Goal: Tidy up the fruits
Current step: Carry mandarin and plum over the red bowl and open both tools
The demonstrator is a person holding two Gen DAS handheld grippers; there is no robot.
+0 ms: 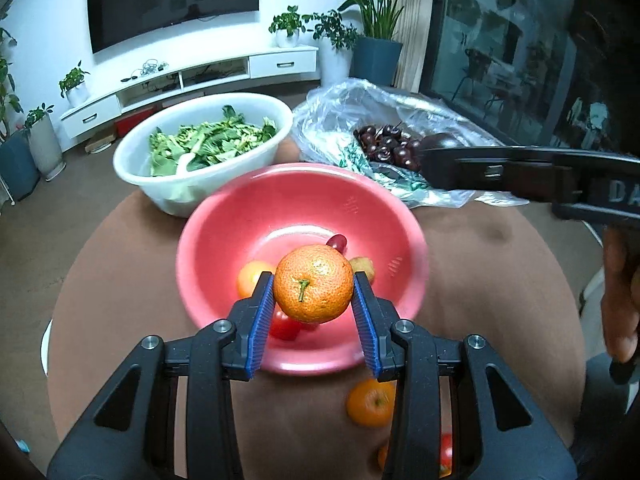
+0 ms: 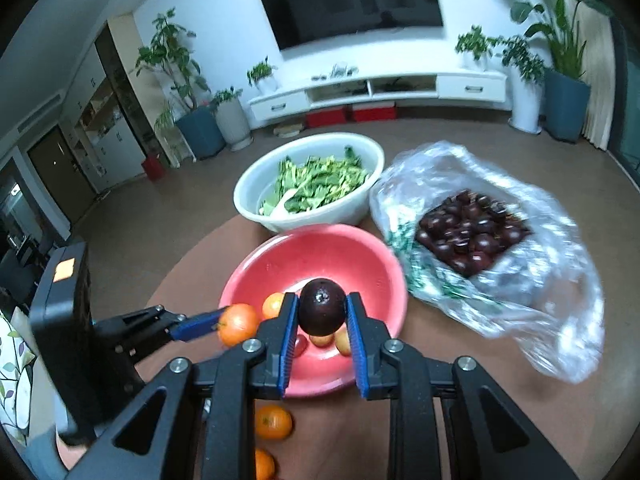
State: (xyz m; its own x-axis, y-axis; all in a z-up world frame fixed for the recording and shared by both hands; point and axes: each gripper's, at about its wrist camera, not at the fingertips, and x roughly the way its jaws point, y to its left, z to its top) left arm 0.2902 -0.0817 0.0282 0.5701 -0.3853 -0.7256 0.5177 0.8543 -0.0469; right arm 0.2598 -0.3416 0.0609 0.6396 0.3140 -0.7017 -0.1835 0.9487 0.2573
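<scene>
My left gripper is shut on an orange mandarin and holds it above the red bowl. The bowl holds several small fruits, among them a tomato and a grape. My right gripper is shut on a dark plum over the same red bowl. The left gripper with its mandarin shows at the left of the right wrist view. The right gripper with the plum shows at the right of the left wrist view.
A white basin of green leaves stands behind the red bowl. A clear plastic bag of dark cherries lies at the right. Loose mandarins and a tomato lie on the brown round table near its front edge.
</scene>
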